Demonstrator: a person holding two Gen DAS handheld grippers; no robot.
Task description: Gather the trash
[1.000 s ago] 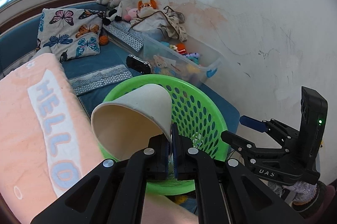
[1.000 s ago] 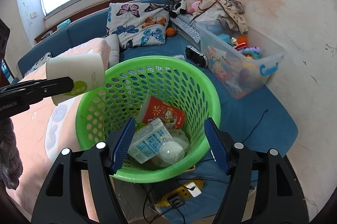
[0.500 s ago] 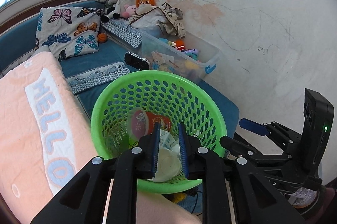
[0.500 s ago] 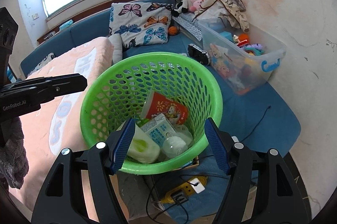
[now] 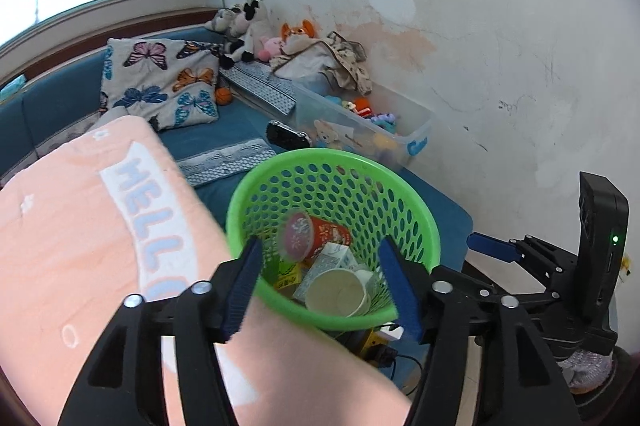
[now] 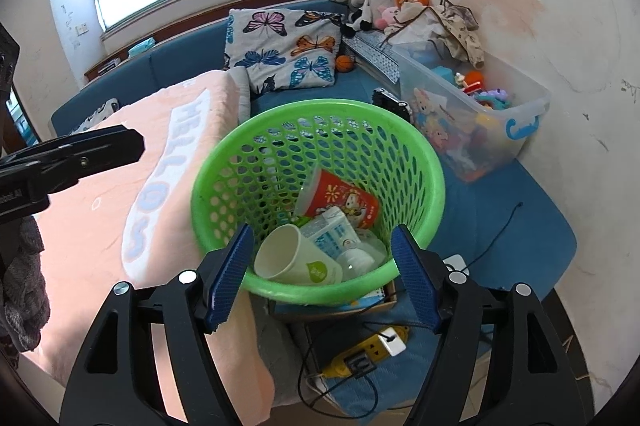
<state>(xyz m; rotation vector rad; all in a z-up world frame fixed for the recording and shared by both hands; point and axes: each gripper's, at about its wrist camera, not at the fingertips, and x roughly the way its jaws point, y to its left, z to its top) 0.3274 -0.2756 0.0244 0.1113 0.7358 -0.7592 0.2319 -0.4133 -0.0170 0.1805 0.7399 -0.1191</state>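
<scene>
Fingers of both grippers stand wide and empty above the green basket (image 5: pixel 332 170).

Left gripper (image 5: pixel 320 286) has just been opening its blue-padded fingers (image 5: pixel 242 286), and nothing sits between them; the white paper cup (image 5: pixel 338 292) lies on its side inside the basket, mouth toward the camera, resting on a small milk carton (image 5: pixel 330 260) and beside a red printed cup (image 5: pixel 316 236). Right gripper (image 6: pixel 320 276) has also just spread its fingers (image 6: pixel 228 274) a little further, with nothing held, and looks down into the same basket, where the white cup shows a green mark on its wall. A pink blanket (image 5: pixel 80 234) with pale letters lies touching the basket's left side. Beyond the basket are a butterfly pillow (image 6: pixel 284 46), a clear toy bin (image 6: pixel 472 122) and stuffed animals (image 6: pixel 368 2) along the wall. A yellow power strip (image 6: pixel 368 352) lies below the basket.
</scene>
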